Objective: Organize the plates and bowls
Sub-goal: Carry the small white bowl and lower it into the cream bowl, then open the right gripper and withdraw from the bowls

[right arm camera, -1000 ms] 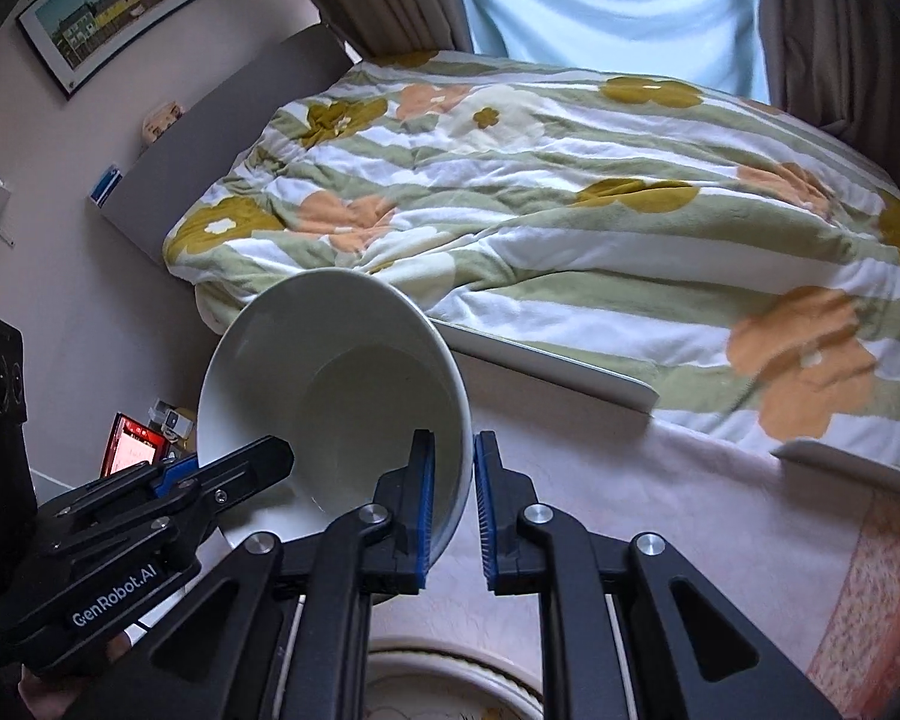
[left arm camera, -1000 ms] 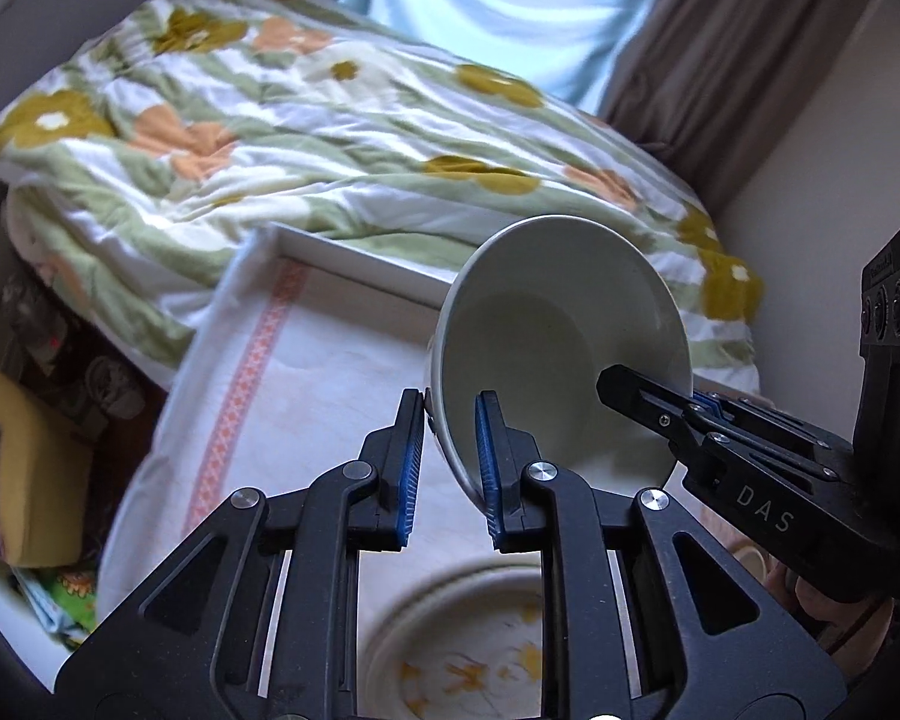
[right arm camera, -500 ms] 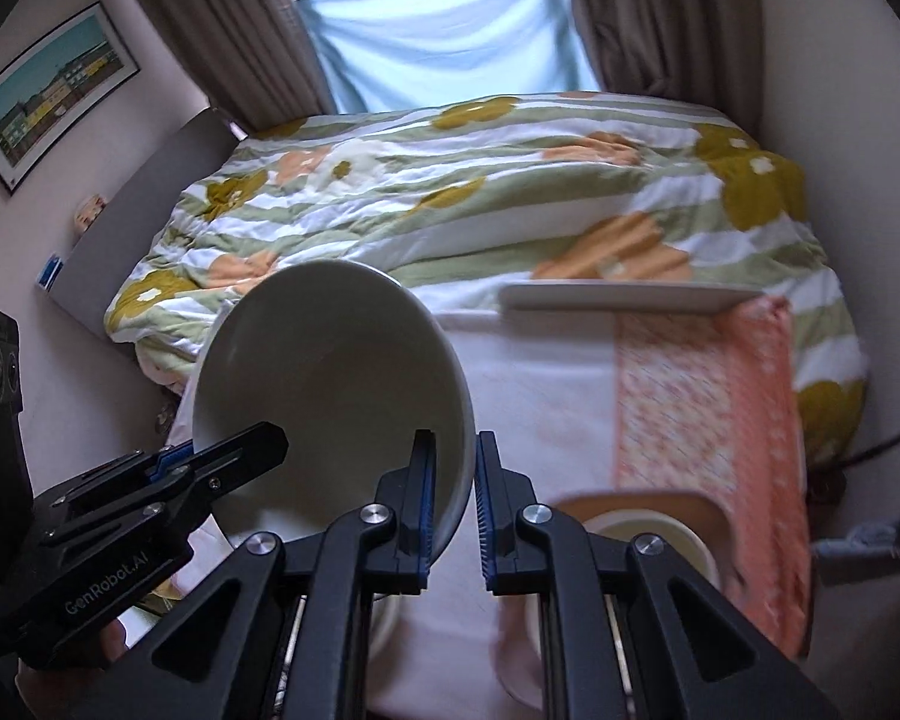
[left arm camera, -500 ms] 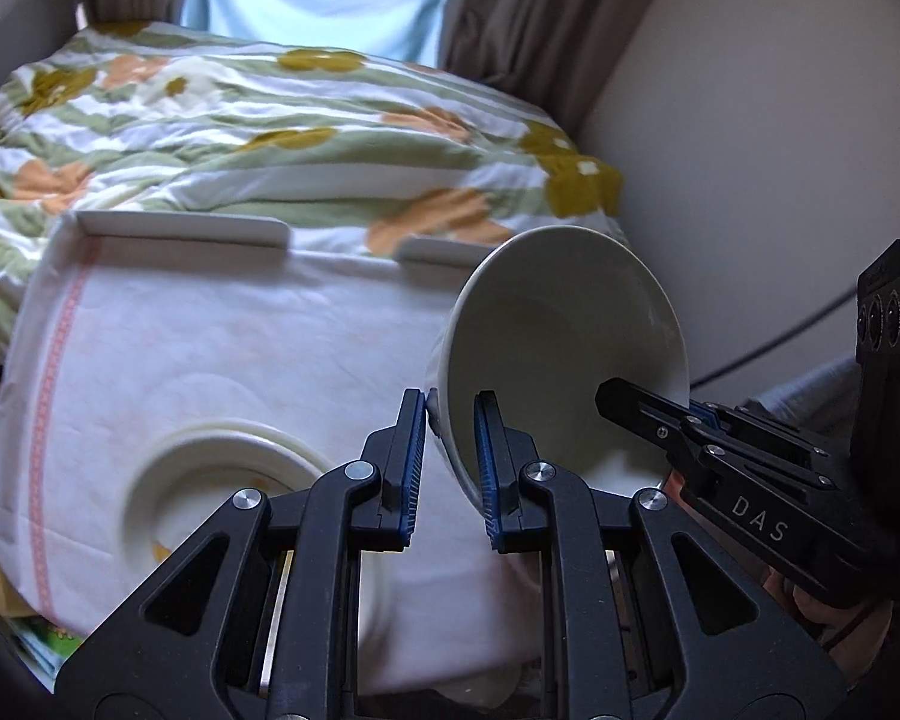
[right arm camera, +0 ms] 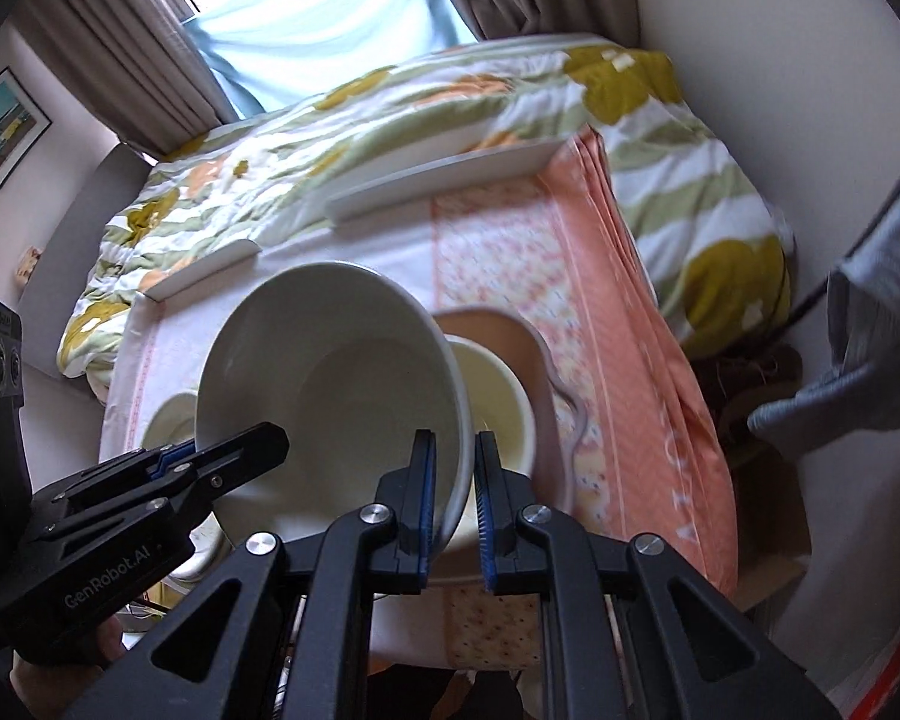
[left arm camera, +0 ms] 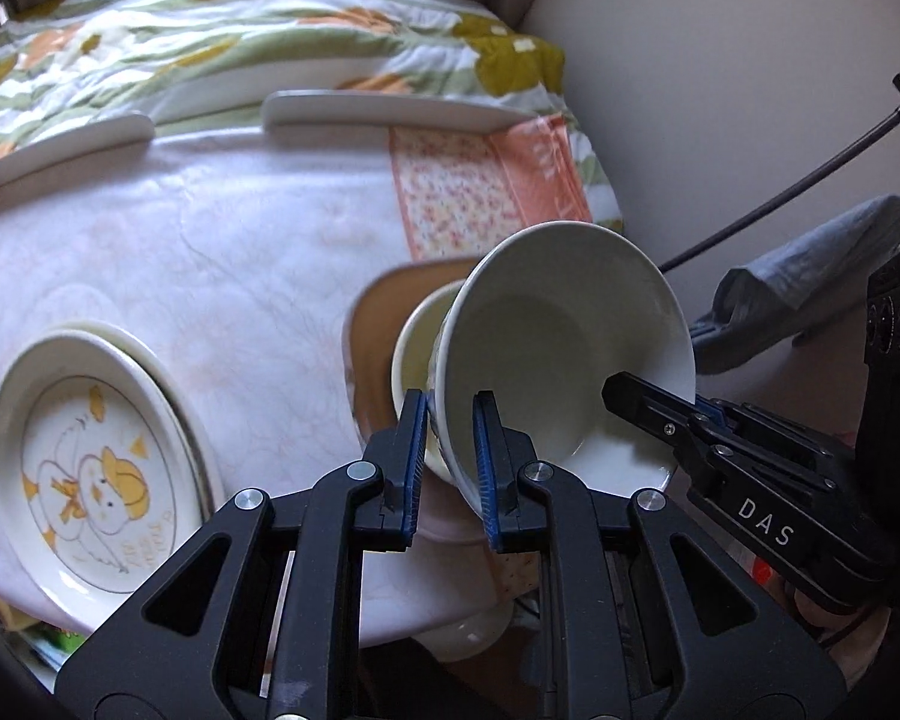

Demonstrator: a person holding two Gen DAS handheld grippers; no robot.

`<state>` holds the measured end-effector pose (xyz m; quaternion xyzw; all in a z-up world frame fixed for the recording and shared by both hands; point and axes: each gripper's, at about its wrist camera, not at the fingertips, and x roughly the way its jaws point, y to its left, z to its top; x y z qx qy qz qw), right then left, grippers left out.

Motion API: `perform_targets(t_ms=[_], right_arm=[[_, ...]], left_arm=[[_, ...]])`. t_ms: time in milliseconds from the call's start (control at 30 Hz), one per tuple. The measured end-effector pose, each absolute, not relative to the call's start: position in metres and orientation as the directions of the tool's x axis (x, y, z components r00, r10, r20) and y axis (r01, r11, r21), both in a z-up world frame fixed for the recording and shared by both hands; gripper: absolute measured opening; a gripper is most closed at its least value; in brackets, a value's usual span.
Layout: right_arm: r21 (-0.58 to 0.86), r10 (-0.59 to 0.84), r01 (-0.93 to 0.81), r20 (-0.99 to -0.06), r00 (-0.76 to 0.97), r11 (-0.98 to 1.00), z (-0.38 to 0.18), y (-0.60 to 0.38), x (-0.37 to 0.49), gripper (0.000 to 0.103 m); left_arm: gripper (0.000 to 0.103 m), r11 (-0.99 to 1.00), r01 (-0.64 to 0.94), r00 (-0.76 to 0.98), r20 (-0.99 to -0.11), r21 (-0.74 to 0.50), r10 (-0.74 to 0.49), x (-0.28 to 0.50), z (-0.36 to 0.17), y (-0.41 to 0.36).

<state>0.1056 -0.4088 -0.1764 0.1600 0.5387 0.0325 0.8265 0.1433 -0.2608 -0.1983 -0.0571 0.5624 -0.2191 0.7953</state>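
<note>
Both grippers hold one plain white bowl (left arm camera: 564, 354) by opposite sides of its rim, above the table. My left gripper (left arm camera: 447, 450) is shut on its left rim. My right gripper (right arm camera: 453, 480) is shut on its right rim, with the bowl (right arm camera: 336, 390) tilted towards me. Just below and behind it a smaller cream bowl (left arm camera: 417, 336) sits on a brown plate (left arm camera: 381, 330); they show too in the right wrist view as bowl (right arm camera: 498, 396) and plate (right arm camera: 537, 360). A chick-print plate (left arm camera: 90, 468) lies on the table at the left.
The table has a white cloth (left arm camera: 222, 240) with an orange patterned band (right arm camera: 624, 360) at its right side. White rails (left arm camera: 390, 111) edge its far side. A flowered bed quilt (right arm camera: 390, 102) lies beyond. A wall and grey cloth (left arm camera: 810, 276) stand close at the right.
Both grippers have carried the white bowl rightward and down over the table, and it now hangs above the cream bowl on the brown plate. Both grips are unchanged.
</note>
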Motion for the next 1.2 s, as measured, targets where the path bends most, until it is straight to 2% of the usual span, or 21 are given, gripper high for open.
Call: perform_targets(t_ms=[167, 633, 833, 1067, 1133, 1167, 1200], right_arm=[[0.332, 0.245, 0.150, -0.875, 0.416, 0.931, -0.193, -0.422, 0.102, 0.012], [0.309, 0.218, 0.174, -0.888, 0.405, 0.935, -0.201, -0.424, 0.105, 0.011], [0.302, 0.213, 0.173, -0.891, 0.401, 0.937, -0.200, -0.424, 0.105, 0.011], [0.314, 0.217, 0.153, -0.866, 0.450, 0.937, -0.165, -0.433, 0.099, 0.011], [0.289, 0.204, 0.107, -0.852, 0.482, 0.951, -0.144, -0.436, 0.094, 0.011], [0.276, 0.202, 0.081, -0.846, 0.493, 0.958, -0.134, -0.438, 0.091, 0.011], [0.262, 0.196, 0.065, -0.843, 0.501, 0.963, -0.128, -0.439, 0.089, 0.012]], left_arm=[[0.013, 0.903, 0.285, 0.232, -0.891, -0.322, -0.391, 0.161, -0.219, -0.262], [0.013, 0.906, 0.355, 0.250, -0.910, -0.232, -0.331, 0.169, -0.218, -0.268], [0.013, 0.899, 0.361, 0.243, -0.905, -0.249, -0.348, 0.170, -0.218, -0.263], [0.013, 0.905, 0.363, 0.366, -0.860, -0.220, -0.356, 0.169, -0.165, -0.235], [0.018, 0.900, 0.382, 0.398, -0.842, -0.210, -0.365, 0.168, -0.144, -0.226], [0.037, 0.901, 0.386, 0.406, -0.840, -0.201, -0.361, 0.167, -0.137, -0.223], [0.075, 0.905, 0.382, 0.418, -0.839, -0.186, -0.349, 0.167, -0.130, -0.219]])
